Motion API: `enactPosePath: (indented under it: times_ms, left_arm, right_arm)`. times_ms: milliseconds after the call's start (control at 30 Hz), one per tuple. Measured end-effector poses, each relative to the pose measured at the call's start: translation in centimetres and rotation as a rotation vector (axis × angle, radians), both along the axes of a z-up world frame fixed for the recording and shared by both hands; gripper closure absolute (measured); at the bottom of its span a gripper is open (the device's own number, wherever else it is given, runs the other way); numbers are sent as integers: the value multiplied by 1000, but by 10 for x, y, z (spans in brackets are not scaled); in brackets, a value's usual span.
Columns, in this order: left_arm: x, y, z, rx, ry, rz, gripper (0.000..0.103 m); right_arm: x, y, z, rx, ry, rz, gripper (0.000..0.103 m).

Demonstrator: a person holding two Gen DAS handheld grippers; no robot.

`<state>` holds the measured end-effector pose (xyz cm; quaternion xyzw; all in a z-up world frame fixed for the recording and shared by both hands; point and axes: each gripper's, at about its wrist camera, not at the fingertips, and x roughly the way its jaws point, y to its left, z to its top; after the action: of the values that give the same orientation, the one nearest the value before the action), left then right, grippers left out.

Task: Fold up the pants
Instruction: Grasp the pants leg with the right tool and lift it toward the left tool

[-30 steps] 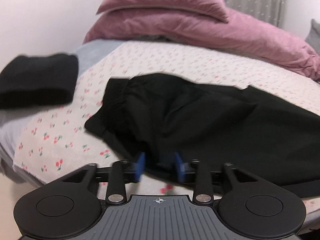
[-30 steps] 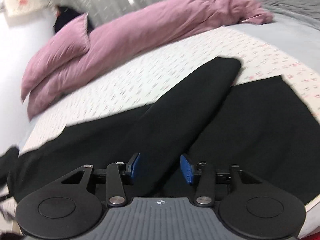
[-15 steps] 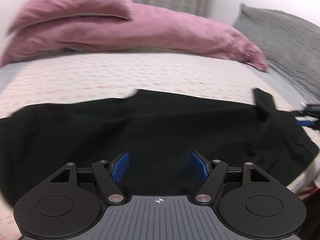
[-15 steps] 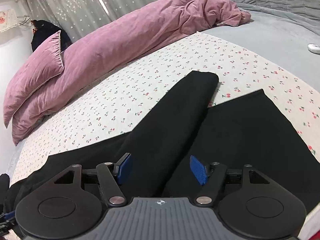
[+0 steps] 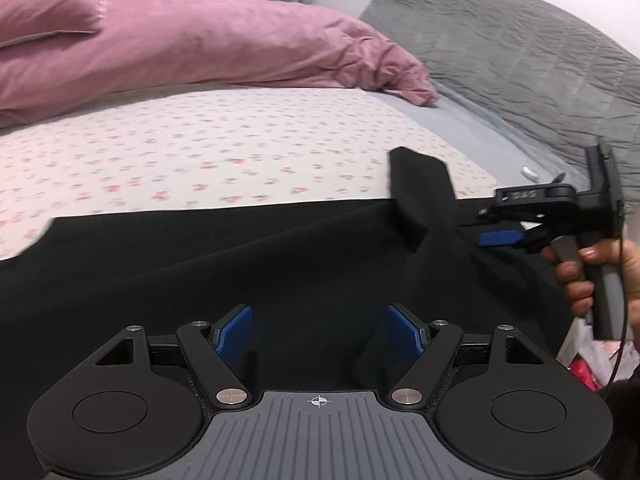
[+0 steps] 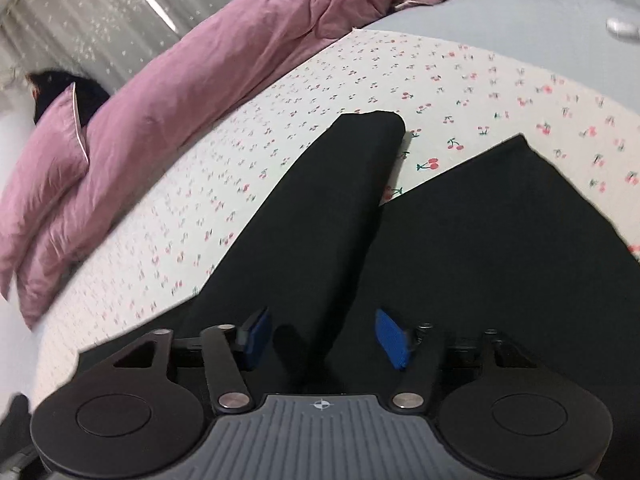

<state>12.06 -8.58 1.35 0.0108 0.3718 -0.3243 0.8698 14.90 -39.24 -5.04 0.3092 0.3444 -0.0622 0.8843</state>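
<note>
Black pants [image 5: 248,264] lie spread on a cherry-print sheet [image 5: 200,152]. My left gripper [image 5: 318,336] is open and empty, hovering low over the black cloth. In the right wrist view the two legs [image 6: 320,208] fan apart, the left one narrow and folded over, the right one [image 6: 500,232] flat and wide. My right gripper [image 6: 322,338] is open and empty just above the fork of the legs. It also shows in the left wrist view [image 5: 504,236], held by a hand at the right, beside a raised leg end [image 5: 420,196].
A pink duvet [image 5: 200,40] and pink pillow [image 6: 44,160] lie along the far side. A grey quilt [image 5: 520,60] covers the right. A small white object [image 6: 622,26] rests on the grey sheet. The bed edge drops off at the right [image 5: 580,344].
My left gripper let go of the waist end, opened wide and swung right along the pants. My right gripper opened wider and stayed over the fork of the legs.
</note>
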Motion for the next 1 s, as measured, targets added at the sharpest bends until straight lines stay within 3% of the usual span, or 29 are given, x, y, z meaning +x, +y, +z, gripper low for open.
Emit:
enactPosePath:
  times_ms: [133, 267, 333, 367, 467, 600, 767, 867, 933, 1000]
  left_arm:
    - [8, -19, -16, -62, 1, -29, 27]
    - [10, -26, -29, -72, -27, -53, 27]
    - [9, -23, -33, -67, -30, -59, 27]
    - [8, -23, -34, -66, -28, -61, 27]
    - [4, -20, -32, -74, -36, -68, 28]
    - [3, -17, -27, -110, -44, -81, 28]
    - [5, -13, -28, -138, -16, -90, 31]
    - [5, -12, -32, -151, 3, -95, 31]
    - [3, -12, -34, -146, 13, -101, 32]
    - [-1, -13, -35, -135, 6, -115, 32]
  right_arm:
    - [7, -18, -4, 77, -53, -26, 54]
    - [18, -27, -9, 127, -90, -55, 68]
    - [24, -25, -7, 137, -107, -61, 92]
    - [26, -21, -4, 115, -117, -72, 99]
    - [29, 2, 17, -8, -172, -47, 99]
    - [41, 45, 39, -140, -243, 88, 100]
    - [72, 91, 29, -189, -185, 293, 98]
    - [89, 101, 11, -183, -94, 337, 87]
    - [90, 98, 9, -154, -90, 346, 85]
    - [84, 90, 18, -106, -112, 343, 64]
